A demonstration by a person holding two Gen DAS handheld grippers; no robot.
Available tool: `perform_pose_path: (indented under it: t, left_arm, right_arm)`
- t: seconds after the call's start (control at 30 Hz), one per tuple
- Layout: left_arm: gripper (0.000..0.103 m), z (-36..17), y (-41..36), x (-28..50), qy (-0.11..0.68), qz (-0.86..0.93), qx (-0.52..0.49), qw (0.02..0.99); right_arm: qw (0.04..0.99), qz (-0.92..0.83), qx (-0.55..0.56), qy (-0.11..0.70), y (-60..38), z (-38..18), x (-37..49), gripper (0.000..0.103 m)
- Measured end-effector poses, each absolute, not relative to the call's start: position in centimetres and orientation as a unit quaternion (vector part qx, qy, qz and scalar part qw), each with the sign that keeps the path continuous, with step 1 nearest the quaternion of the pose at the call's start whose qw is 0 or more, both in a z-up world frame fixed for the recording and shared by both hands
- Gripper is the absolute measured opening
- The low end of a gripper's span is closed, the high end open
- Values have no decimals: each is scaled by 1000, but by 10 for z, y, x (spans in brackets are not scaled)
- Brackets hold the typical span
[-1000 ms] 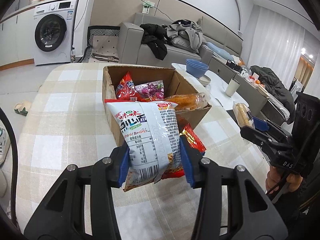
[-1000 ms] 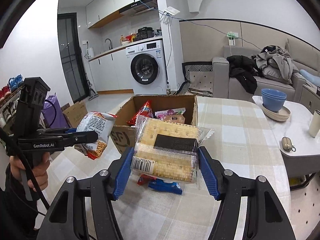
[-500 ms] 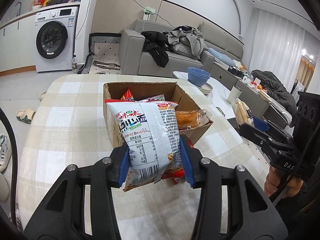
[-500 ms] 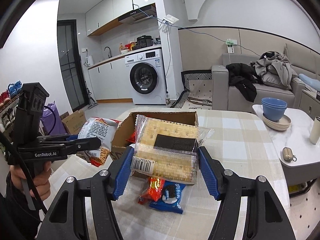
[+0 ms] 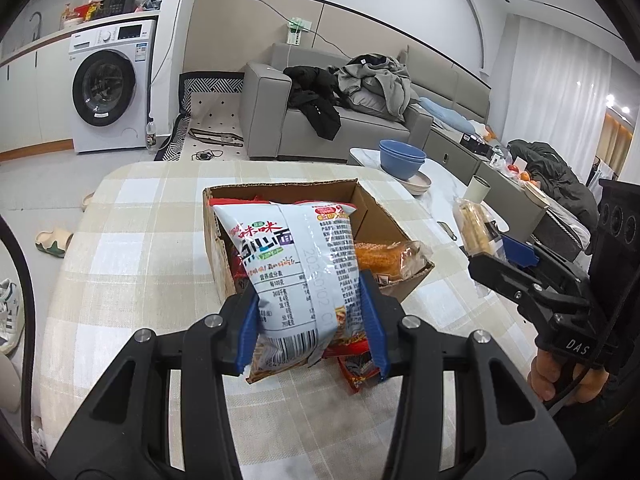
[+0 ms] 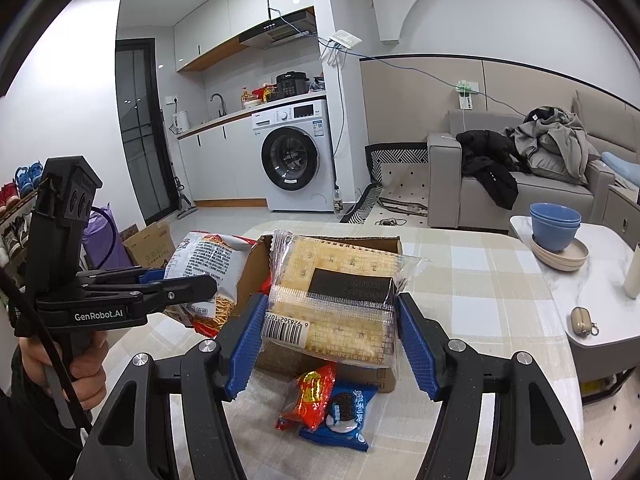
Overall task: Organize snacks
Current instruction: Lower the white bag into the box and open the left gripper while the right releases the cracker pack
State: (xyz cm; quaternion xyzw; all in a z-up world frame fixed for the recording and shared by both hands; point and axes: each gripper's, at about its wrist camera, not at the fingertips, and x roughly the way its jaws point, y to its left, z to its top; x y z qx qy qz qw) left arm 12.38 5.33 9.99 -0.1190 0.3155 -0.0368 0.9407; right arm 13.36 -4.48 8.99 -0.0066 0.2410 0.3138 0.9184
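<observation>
My left gripper is shut on a white noodle-snack bag and holds it above the table, in front of the open cardboard box. The box holds a bread pack and red snack packs. My right gripper is shut on a clear cracker pack, held above the box's near side. A red snack pack and a blue cookie pack lie on the table below it. Each gripper shows in the other's view: the right, the left.
The table has a beige checked cloth. A white side table to the right carries blue bowls, a cup and a small case. A sofa with clothes and a washing machine stand behind.
Both grippers have risen and pulled back from the box with their packs still held. The red and blue packs on the table have come into the right wrist view.
</observation>
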Motion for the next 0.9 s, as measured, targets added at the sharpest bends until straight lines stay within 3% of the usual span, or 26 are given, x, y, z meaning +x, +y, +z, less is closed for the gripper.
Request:
perform_pose_path:
  t: [0.47,0.9]
  left_arm:
    - [42,107,64,170,321,-24,-113,940]
    - [42,74,62,212,341,-10,-102,935]
  right_arm:
    - [913,319,-14,252,-32,92,163,65]
    - [907,324,-20,269,-10,72,186,65]
